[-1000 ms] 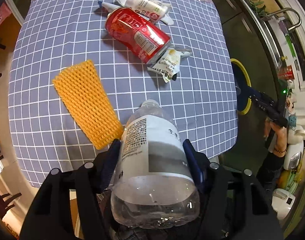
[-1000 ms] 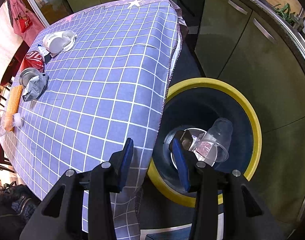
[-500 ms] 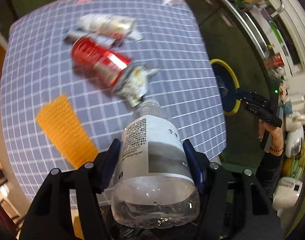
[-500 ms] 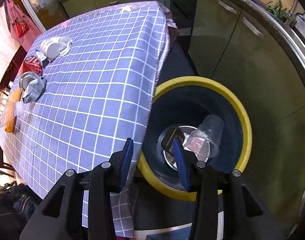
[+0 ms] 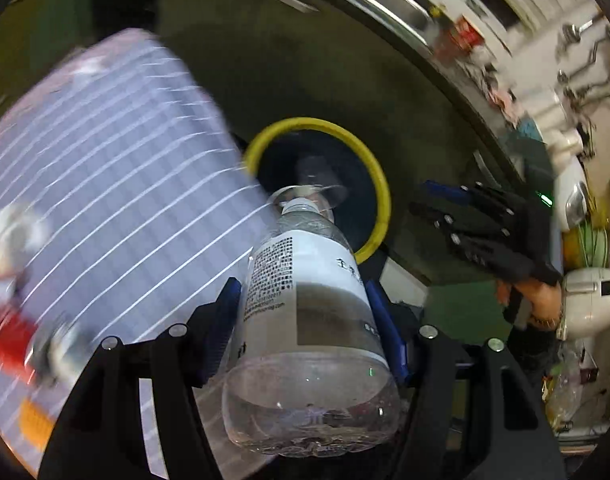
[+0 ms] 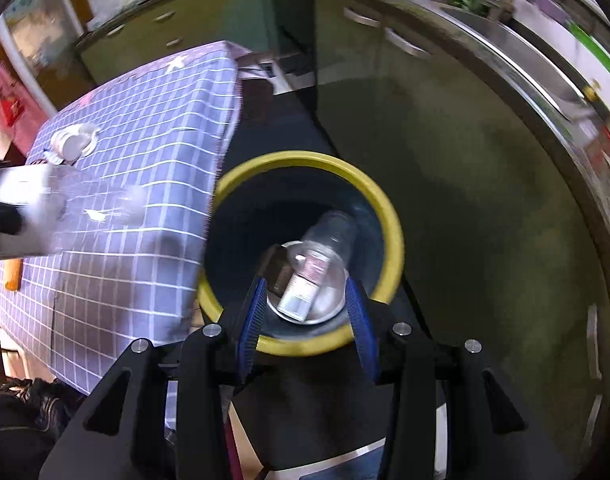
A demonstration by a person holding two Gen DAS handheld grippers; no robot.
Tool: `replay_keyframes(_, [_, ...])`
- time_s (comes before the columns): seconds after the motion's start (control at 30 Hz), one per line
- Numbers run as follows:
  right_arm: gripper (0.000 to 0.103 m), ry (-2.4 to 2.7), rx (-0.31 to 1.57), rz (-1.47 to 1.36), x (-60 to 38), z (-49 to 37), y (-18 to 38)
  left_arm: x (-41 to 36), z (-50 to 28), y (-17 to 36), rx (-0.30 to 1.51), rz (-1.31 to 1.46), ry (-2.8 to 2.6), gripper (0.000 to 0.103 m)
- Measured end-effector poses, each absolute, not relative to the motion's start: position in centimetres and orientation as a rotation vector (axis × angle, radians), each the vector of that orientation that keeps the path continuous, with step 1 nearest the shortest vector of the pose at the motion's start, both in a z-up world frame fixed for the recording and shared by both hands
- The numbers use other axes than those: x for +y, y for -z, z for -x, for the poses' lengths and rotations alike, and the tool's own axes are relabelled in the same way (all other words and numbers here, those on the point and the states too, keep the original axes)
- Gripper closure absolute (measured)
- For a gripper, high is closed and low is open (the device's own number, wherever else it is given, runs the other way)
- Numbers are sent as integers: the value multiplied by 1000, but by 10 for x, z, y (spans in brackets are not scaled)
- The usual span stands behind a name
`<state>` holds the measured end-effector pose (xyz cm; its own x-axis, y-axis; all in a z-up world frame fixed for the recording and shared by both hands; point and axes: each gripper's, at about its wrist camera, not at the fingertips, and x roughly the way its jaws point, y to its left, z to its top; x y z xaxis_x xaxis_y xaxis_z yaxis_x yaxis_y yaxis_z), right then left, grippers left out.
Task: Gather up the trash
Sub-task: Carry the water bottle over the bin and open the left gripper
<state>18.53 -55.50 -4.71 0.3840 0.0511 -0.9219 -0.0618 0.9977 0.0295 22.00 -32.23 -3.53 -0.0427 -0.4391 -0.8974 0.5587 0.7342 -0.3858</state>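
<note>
A clear plastic bottle [image 5: 309,320], clamped between the blue ribbed pads of the left gripper [image 5: 305,312], has been swung off the checked tablecloth [image 5: 117,184] within the last second; its capped neck is now aimed at the yellow-rimmed bin [image 5: 379,184] just ahead of the fingertips. A drop into the bin is judged to be next. The bottle is smooth, thin-walled and round, wrapped in a white-and-grey printed label. The right gripper [image 6: 305,308] is held empty, jaws parted, directly above the same bin, where a transparent cup [image 6: 337,236] and what appears to be a can are seen lying. Behind the left gripper, on the cloth, a red can [image 5: 9,340] and other litter are blurred by motion and are left to be collected.
</note>
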Motion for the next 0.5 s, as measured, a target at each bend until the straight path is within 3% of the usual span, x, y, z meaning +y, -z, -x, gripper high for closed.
replay_keyframes(0.3, [62,-9,1202,-25,-589,-163,50,-421,-279,111,1412,-117,758,40])
replay_keyframes(0.5, [62,-10,1202,-36,-593,-166,50,-417,-275,98,1354,-99,766,30])
